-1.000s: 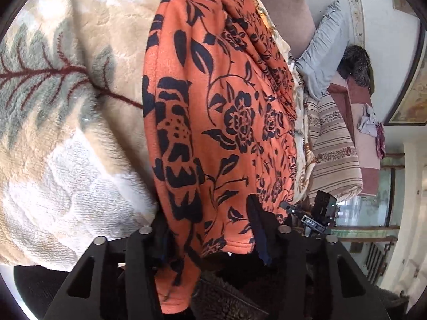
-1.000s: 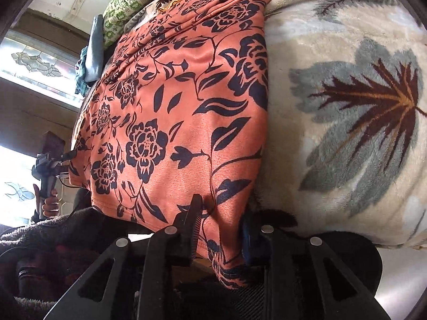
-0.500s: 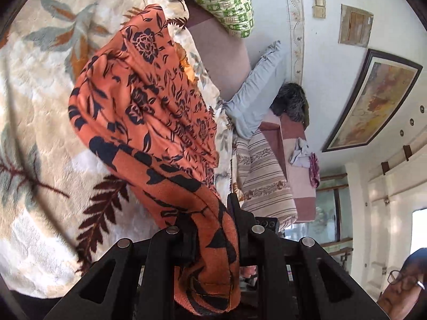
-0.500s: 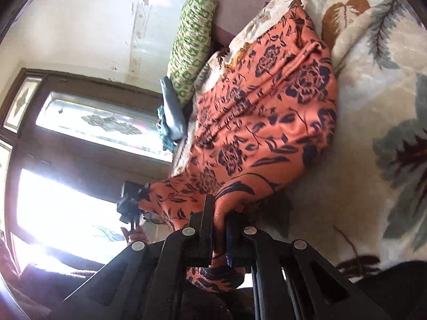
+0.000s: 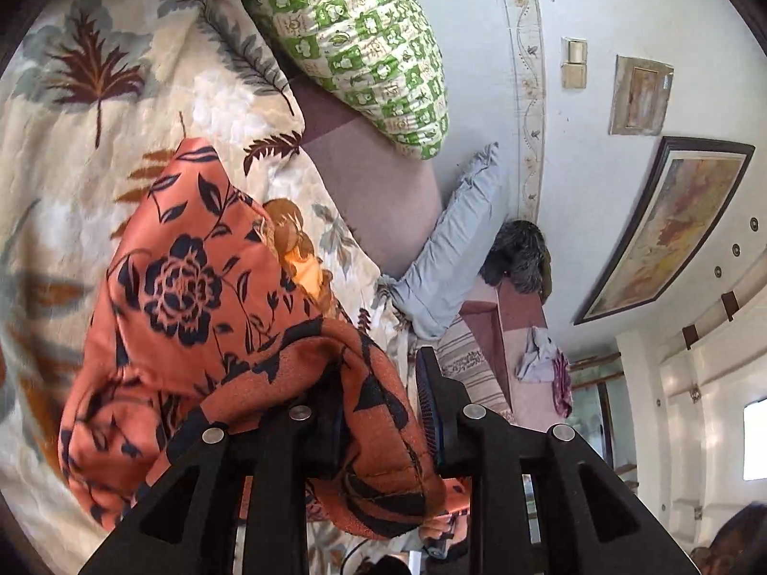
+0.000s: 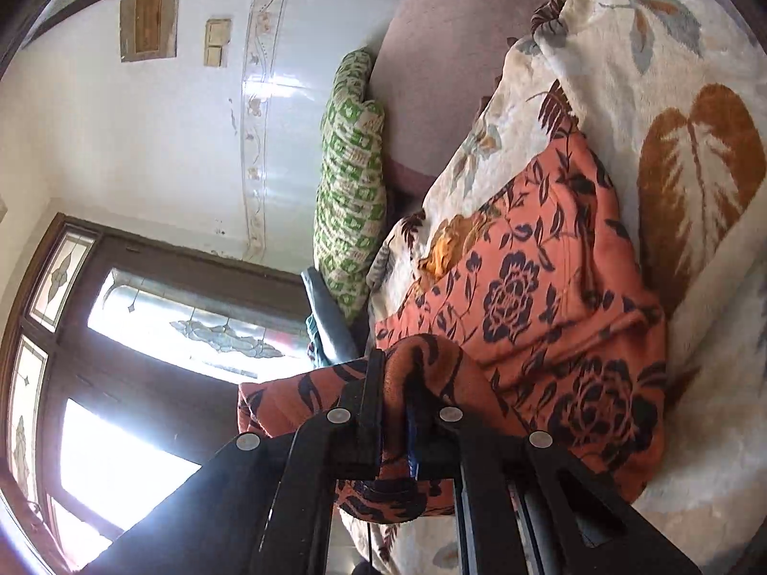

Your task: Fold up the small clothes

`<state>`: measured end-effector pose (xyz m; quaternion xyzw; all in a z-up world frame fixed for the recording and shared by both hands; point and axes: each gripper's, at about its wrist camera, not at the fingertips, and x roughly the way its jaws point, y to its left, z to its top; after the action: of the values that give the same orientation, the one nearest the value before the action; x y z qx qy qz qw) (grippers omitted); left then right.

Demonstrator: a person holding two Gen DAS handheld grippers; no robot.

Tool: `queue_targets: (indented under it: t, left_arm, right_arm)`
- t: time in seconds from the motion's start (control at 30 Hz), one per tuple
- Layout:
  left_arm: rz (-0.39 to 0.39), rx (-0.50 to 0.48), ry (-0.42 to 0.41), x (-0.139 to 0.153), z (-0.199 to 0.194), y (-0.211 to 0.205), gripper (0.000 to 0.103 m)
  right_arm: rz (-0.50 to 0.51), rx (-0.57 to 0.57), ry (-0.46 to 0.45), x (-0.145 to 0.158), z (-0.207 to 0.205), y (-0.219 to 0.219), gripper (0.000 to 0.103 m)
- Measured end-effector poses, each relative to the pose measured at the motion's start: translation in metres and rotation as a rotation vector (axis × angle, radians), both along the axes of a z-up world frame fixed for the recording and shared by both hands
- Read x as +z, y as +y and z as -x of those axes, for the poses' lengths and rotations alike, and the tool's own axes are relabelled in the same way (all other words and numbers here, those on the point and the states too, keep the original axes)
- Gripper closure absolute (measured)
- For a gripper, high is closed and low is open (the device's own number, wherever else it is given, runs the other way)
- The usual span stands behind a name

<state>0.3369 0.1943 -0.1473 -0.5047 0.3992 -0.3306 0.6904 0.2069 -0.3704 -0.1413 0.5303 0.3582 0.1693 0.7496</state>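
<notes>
An orange garment with a black flower print [image 5: 191, 297] lies bunched on a cream blanket with leaf patterns [image 5: 72, 143]. My left gripper [image 5: 378, 402] is shut on one end of the garment, with cloth draped over its fingers. My right gripper [image 6: 395, 397] is shut on the other end of the same orange garment [image 6: 541, 306], whose near edge is lifted and doubled over the rest. The far part of the garment rests on the blanket [image 6: 671, 72].
A green and white patterned pillow [image 5: 354, 43] and a grey pillow [image 5: 455, 244] lie at the head of the bed against the wall. A striped cloth [image 5: 470, 364] lies beyond the grippers. The green pillow [image 6: 350, 187] and a stained-glass window [image 6: 144, 330] show at the right gripper's left.
Both grippers have lifted the garment's near edge off the blanket and carried it toward the far end. The cloth went from lying flat to doubled over, and the views tilted up toward the wall.
</notes>
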Motion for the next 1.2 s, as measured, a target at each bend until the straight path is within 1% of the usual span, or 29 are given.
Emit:
queue_targets:
  t: [0.1, 0.2, 0.3, 0.37, 0.4, 0.43, 0.47, 0.5, 0.53, 0.57, 0.6, 0.63, 0.7, 0.73, 0.8, 0.87, 0.9, 0.97, 1.03, 1.07, 1.1, 1.13, 1.17, 1.2]
  left_arm:
    - [-0.04, 0.038, 0.057, -0.013, -0.04, -0.002, 0.076]
    - [-0.056, 0.089, 0.159, -0.036, -0.07, 0.003, 0.074]
    - [-0.027, 0.131, 0.268, -0.061, -0.091, 0.005, 0.07]
    - [0.034, 0.149, 0.312, -0.07, -0.096, 0.007, 0.066]
    - [0.063, 0.151, 0.318, -0.07, -0.098, 0.008, 0.062]
    - [0.081, 0.149, 0.305, -0.064, -0.097, 0.008, 0.058]
    - [0.088, 0.144, 0.277, -0.057, -0.097, 0.008, 0.049]
    - [0.087, 0.143, 0.246, -0.048, -0.096, 0.009, 0.041]
    - [0.095, 0.146, 0.218, -0.039, -0.093, 0.01, 0.037]
    - [0.112, 0.145, 0.185, -0.03, -0.091, 0.011, 0.035]
    - [0.123, 0.141, 0.155, -0.024, -0.09, 0.011, 0.03]
    - [0.117, 0.137, 0.135, -0.016, -0.086, 0.01, 0.023]
    - [0.076, 0.108, 0.114, -0.008, -0.082, 0.001, 0.018]
    - [0.053, 0.081, 0.111, -0.008, -0.083, -0.008, 0.018]
    - [0.012, 0.026, 0.131, -0.014, -0.086, -0.028, 0.018]
    - [-0.021, -0.032, 0.157, -0.023, -0.092, -0.049, 0.018]
    - [-0.041, -0.055, 0.167, -0.027, -0.096, -0.062, 0.018]
    - [-0.085, -0.088, 0.175, -0.031, -0.109, -0.09, 0.018]
    - [-0.153, -0.11, 0.184, -0.036, -0.123, -0.114, 0.019]
    - [-0.191, -0.107, 0.188, -0.038, -0.134, -0.124, 0.019]
    - [-0.216, -0.083, 0.198, -0.04, -0.146, -0.128, 0.02]
    - [-0.212, -0.051, 0.207, -0.043, -0.156, -0.127, 0.021]
    - [-0.195, -0.01, 0.22, -0.045, -0.167, -0.123, 0.021]
    - [-0.155, 0.036, 0.239, -0.048, -0.178, -0.116, 0.021]
  right_arm:
    - [-0.003, -0.066, 0.053, -0.024, -0.032, -0.017, 0.094]
    - [0.019, -0.137, 0.149, -0.054, -0.057, -0.031, 0.093]
    - [0.036, -0.19, 0.239, -0.081, -0.068, -0.04, 0.093]
    - [0.02, -0.201, 0.26, -0.089, -0.07, -0.04, 0.092]
    - [0.006, -0.203, 0.259, -0.088, -0.069, -0.041, 0.091]
    - [-0.006, -0.207, 0.248, -0.084, -0.067, -0.043, 0.084]
    - [-0.011, -0.217, 0.229, -0.078, -0.064, -0.047, 0.075]
    - [-0.015, -0.233, 0.203, -0.07, -0.059, -0.051, 0.069]
    - [-0.022, -0.261, 0.173, -0.061, -0.052, -0.058, 0.058]
    - [-0.038, -0.299, 0.136, -0.053, -0.045, -0.065, 0.051]
    - [-0.054, -0.327, 0.096, -0.045, -0.039, -0.071, 0.049]
    - [-0.045, -0.335, 0.068, -0.037, -0.034, -0.074, 0.047]
    - [0.041, -0.309, 0.068, -0.027, -0.034, -0.07, 0.046]
    - [0.083, -0.273, 0.078, -0.025, -0.037, -0.064, 0.045]
    - [0.14, -0.185, 0.107, -0.026, -0.05, -0.046, 0.045]
    - [0.221, -0.133, 0.123, -0.028, -0.063, -0.025, 0.046]
    - [0.242, -0.114, 0.124, -0.031, -0.069, -0.018, 0.046]
    - [0.252, -0.089, 0.123, -0.038, -0.08, -0.007, 0.046]
    - [0.261, -0.075, 0.128, -0.046, -0.09, -0.001, 0.046]
    - [0.268, -0.072, 0.134, -0.05, -0.096, 0.001, 0.046]
    - [0.288, -0.077, 0.145, -0.054, -0.1, 0.003, 0.046]
    - [0.311, -0.08, 0.153, -0.058, -0.105, 0.002, 0.047]
    - [0.328, -0.079, 0.159, -0.062, -0.108, 0.001, 0.05]
    - [0.337, -0.079, 0.164, -0.064, -0.111, 0.0, 0.051]
